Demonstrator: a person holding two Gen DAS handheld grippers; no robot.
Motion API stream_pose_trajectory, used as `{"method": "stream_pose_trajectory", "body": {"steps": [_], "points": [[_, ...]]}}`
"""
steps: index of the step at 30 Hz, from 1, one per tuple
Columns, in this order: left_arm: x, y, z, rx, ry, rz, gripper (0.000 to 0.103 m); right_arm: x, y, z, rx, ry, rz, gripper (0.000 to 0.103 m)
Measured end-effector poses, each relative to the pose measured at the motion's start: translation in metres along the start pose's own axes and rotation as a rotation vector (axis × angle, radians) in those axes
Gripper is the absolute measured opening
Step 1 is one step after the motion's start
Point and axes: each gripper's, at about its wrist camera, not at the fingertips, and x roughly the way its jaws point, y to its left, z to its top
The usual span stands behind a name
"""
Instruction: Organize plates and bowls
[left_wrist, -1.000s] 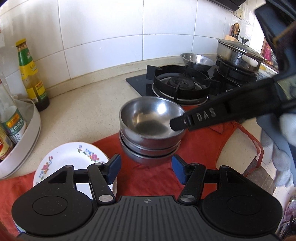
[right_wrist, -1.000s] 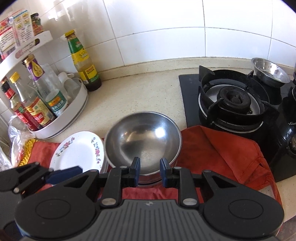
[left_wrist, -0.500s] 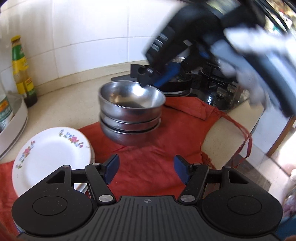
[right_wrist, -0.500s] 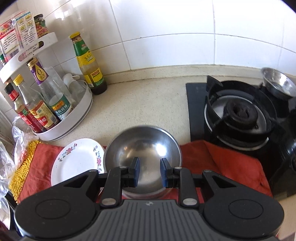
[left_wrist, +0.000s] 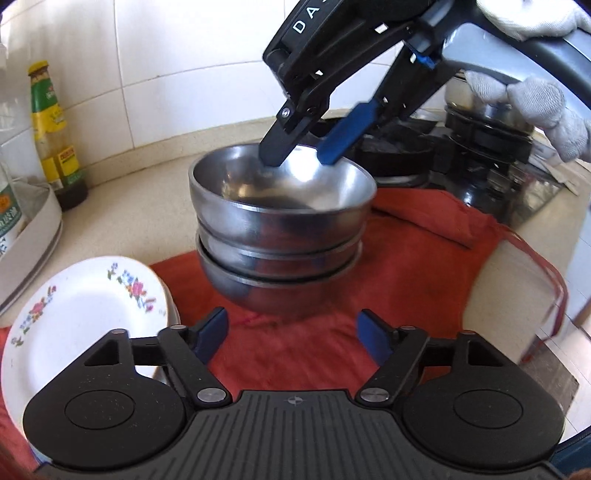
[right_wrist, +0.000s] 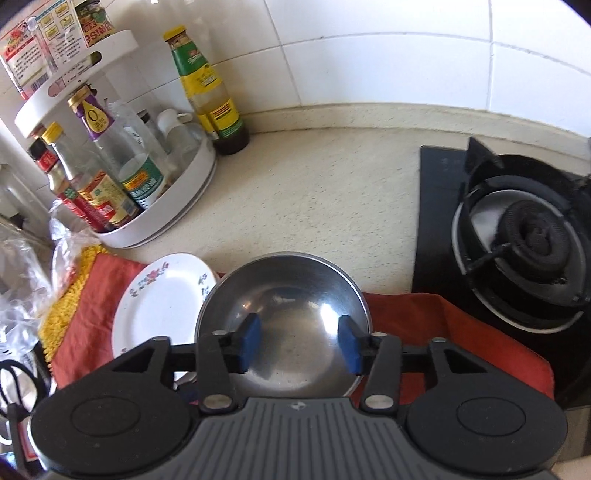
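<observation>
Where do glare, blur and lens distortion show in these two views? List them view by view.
Left wrist view: motion blur smears the right gripper above the stacked steel bowls, its jaws opening with nothing between them; tile lines bow. Right wrist view: sharp; bright glare spots sit inside the top bowl; fisheye curves the counter edge and bends the tiled wall.
</observation>
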Motion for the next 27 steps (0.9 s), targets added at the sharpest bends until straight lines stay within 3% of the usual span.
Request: {"method": "stream_pose_trajectory", "body": {"steps": [5,9,14,16,22,27], "points": [[0.015,0.001,0.003,-0.022,-0.014,0.033,0.086,0.011,-0.015,0.017,-0.012,0.032,0.087,0.056],[0.025,0.003,0.002,-0.032,-0.02,0.06,0.095,0.014,-0.016,0.021,-0.048,0.038,0.103,0.057],[0.036,-0.003,0.002,0.007,-0.009,0.087,0.096,-0.013,-0.015,0.015,-0.075,-0.097,0.147,0.061],[0.038,-0.005,0.001,0.019,-0.007,0.09,0.096,-0.011,-0.016,0.014,-0.1,-0.084,0.143,0.069],[0.04,-0.007,0.003,0.094,-0.023,0.094,0.099,0.022,-0.039,0.019,-0.018,-0.022,0.199,0.069],[0.041,-0.005,0.003,0.116,-0.032,0.078,0.1,0.023,-0.049,0.015,-0.011,0.002,0.269,0.069]]}}
